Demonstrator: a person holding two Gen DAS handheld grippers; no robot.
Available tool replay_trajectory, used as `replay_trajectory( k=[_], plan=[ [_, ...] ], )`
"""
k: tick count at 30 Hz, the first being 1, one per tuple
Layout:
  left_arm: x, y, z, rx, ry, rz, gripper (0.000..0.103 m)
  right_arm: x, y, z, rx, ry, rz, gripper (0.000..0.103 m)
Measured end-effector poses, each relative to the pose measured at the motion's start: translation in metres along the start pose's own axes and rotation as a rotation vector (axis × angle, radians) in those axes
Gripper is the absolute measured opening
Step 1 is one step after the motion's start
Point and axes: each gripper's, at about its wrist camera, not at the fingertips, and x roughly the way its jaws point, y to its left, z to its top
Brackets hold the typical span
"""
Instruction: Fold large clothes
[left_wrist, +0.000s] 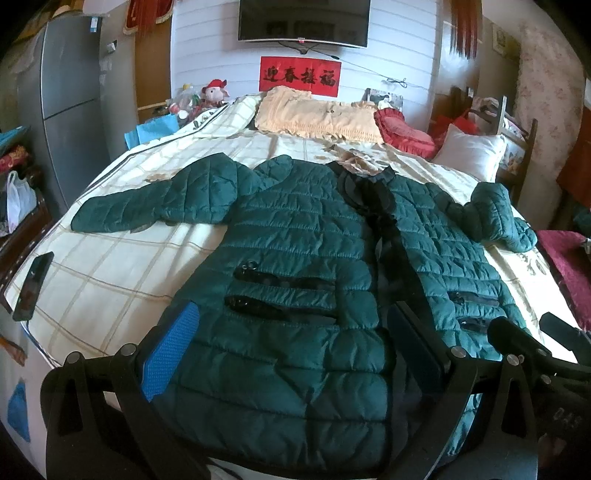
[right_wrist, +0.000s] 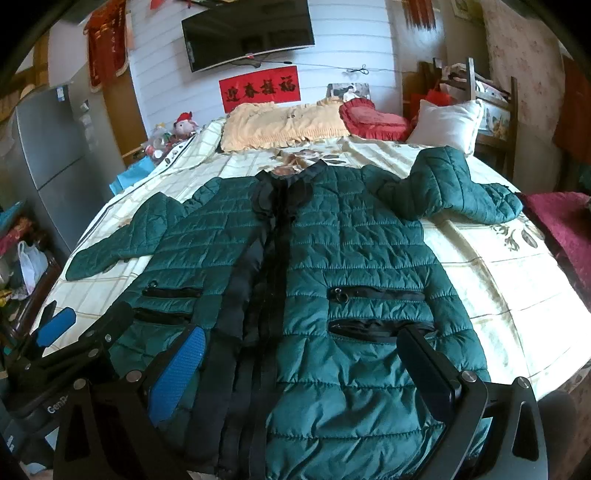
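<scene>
A dark green quilted jacket (left_wrist: 303, 266) lies face up and spread flat on the bed (left_wrist: 110, 266), collar toward the pillows, black zipper strip down its middle. Its left sleeve (left_wrist: 147, 199) stretches out to the left; its right sleeve (right_wrist: 454, 184) is bent near the bed's right edge. My left gripper (left_wrist: 291, 332) is open and empty above the jacket's left lower half. My right gripper (right_wrist: 303, 350) is open and empty above the jacket (right_wrist: 351, 266), over its right lower half. The left gripper also shows in the right wrist view (right_wrist: 66, 332), at the lower left.
A black phone (left_wrist: 33, 286) lies on the bed's left edge. Pillows (left_wrist: 317, 114) and a red cushion (left_wrist: 402, 133) sit at the head. A grey fridge (left_wrist: 62, 110) stands left; a dark red cloth (right_wrist: 561, 221) lies right of the bed (right_wrist: 517, 280).
</scene>
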Motion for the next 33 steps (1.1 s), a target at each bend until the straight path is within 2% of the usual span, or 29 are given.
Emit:
replay_trajectory(
  k=[2, 3, 5, 7, 8, 13, 21, 29, 33],
  plan=[
    [-0.004, 0.001, 0.005, -0.067, 0.091, -0.036, 0.102, 0.003, -0.001, 0.001, 0.003, 0.006, 0.004, 0.103],
    [-0.004, 0.001, 0.007, -0.081, 0.109, -0.043, 0.102, 0.004, -0.001, 0.000, 0.004, 0.007, 0.003, 0.103],
    [-0.002, 0.002, 0.008, -0.083, 0.090, -0.046, 0.102, 0.007, -0.002, 0.001, 0.003, 0.013, -0.001, 0.103],
    [-0.001, 0.006, 0.008, -0.106, 0.018, -0.078, 0.102, 0.010, -0.001, 0.001, -0.001, 0.020, -0.001, 0.103],
    [0.000, 0.007, 0.009, -0.106, 0.014, -0.077, 0.102, 0.013, -0.001, 0.002, -0.003, 0.024, 0.001, 0.103],
    [0.009, 0.006, 0.011, -0.042, 0.010, -0.005, 0.102, 0.021, -0.002, 0.006, -0.005, 0.037, 0.004, 0.103],
    [0.026, 0.010, 0.022, -0.030, 0.044, 0.023, 0.102, 0.037, -0.001, 0.023, -0.019, 0.040, 0.000, 0.103],
    [0.045, 0.029, 0.038, -0.092, 0.013, 0.011, 0.102, 0.062, 0.001, 0.051, -0.034, 0.046, 0.016, 0.103],
    [0.059, 0.041, 0.051, -0.124, 0.030, 0.017, 0.102, 0.078, 0.001, 0.070, -0.033, 0.044, 0.024, 0.103]
  ],
)
